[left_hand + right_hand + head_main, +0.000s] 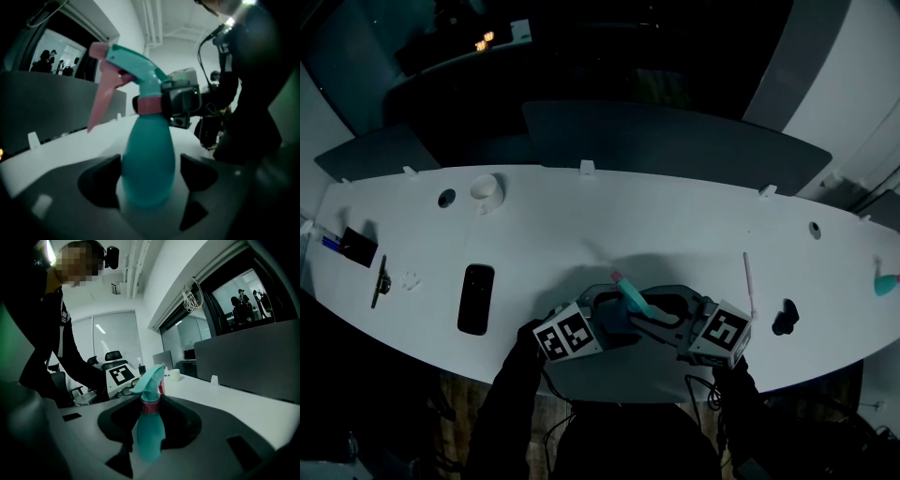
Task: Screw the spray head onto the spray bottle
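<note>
While right gripper clamps spray head, teal spray bottle, contents hidden.

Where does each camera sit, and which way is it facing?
Head view: on the person's head, steeply down at the table; sleeves, left gripper, right gripper show.
Left gripper view: on it, along parted jaws at the spray bottle; torso behind.
Right gripper view: on it, along jaws clamping the spray head; sleeve shows.
Shared: the spray bottle, from opposite sides.
</note>
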`<state>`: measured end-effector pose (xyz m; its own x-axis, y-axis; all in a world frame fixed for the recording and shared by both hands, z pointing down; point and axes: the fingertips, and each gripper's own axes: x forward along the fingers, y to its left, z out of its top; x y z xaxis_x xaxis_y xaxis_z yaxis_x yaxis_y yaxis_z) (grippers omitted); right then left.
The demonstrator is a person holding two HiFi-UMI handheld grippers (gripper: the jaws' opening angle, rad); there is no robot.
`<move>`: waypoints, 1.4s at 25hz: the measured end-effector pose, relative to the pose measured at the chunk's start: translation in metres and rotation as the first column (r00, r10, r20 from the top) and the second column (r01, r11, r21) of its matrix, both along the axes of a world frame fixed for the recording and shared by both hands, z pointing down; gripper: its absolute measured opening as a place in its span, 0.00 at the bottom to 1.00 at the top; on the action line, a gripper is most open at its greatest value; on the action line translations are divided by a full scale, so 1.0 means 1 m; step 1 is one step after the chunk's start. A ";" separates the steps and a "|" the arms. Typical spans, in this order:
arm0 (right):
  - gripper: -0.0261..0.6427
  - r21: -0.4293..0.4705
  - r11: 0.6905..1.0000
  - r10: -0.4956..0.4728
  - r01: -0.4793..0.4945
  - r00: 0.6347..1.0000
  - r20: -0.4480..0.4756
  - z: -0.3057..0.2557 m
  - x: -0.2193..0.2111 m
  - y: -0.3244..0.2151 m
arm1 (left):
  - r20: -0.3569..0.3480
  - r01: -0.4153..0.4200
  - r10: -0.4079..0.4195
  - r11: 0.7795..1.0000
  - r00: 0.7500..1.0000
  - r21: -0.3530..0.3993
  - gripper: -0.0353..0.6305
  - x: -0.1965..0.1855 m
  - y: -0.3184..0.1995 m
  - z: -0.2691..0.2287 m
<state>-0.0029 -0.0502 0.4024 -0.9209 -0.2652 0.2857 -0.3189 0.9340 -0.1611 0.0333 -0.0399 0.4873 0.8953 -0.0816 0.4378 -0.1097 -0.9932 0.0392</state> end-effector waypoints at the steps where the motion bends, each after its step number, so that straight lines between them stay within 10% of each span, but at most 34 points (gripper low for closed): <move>1: 0.24 -0.004 1.000 0.001 -0.001 1.000 0.004 0.000 -0.001 0.001 | 0.005 -0.007 0.007 1.000 1.000 0.012 0.65 0.001 0.000 0.001; 8: 0.24 0.030 0.998 0.057 -0.057 0.998 -0.013 -0.001 0.002 -0.006 | -0.007 0.231 -0.232 0.966 0.973 0.118 0.60 -0.001 -0.014 0.003; 13: 0.24 0.035 0.995 0.095 -0.096 0.995 0.017 -0.003 0.006 -0.003 | -0.046 0.621 -0.623 0.767 0.781 0.160 0.61 -0.002 -0.016 -0.001; 15: 0.24 0.025 0.995 0.101 -0.102 0.995 0.024 -0.002 0.008 -0.001 | -0.050 0.664 -0.666 0.729 0.744 0.165 0.60 -0.003 -0.012 -0.001; 19: 0.24 0.022 0.997 0.076 -0.077 0.997 0.009 -0.001 0.009 0.000 | -0.093 0.541 -0.534 0.837 0.841 0.085 0.61 -0.016 -0.008 -0.004; 22: 0.24 0.016 0.999 0.044 -0.044 0.999 0.010 -0.001 0.009 0.000 | -0.055 0.301 -0.300 0.953 0.952 0.012 0.61 -0.019 -0.009 -0.005; 24: 0.24 0.015 1.000 0.020 -0.020 1.000 0.008 -0.001 0.007 0.003 | -0.005 0.129 -0.129 0.992 0.992 0.011 0.62 -0.014 -0.008 -0.004; 29: 0.24 0.018 1.000 0.001 -0.001 1.000 0.001 -0.001 0.004 0.003 | 0.102 -0.073 0.072 0.997 0.992 0.011 0.58 0.002 0.000 0.003; 35: 0.24 0.050 0.996 0.070 -0.071 0.997 0.015 -0.001 0.010 0.000 | -0.004 0.272 -0.273 0.957 0.962 0.102 0.57 0.002 -0.007 -0.001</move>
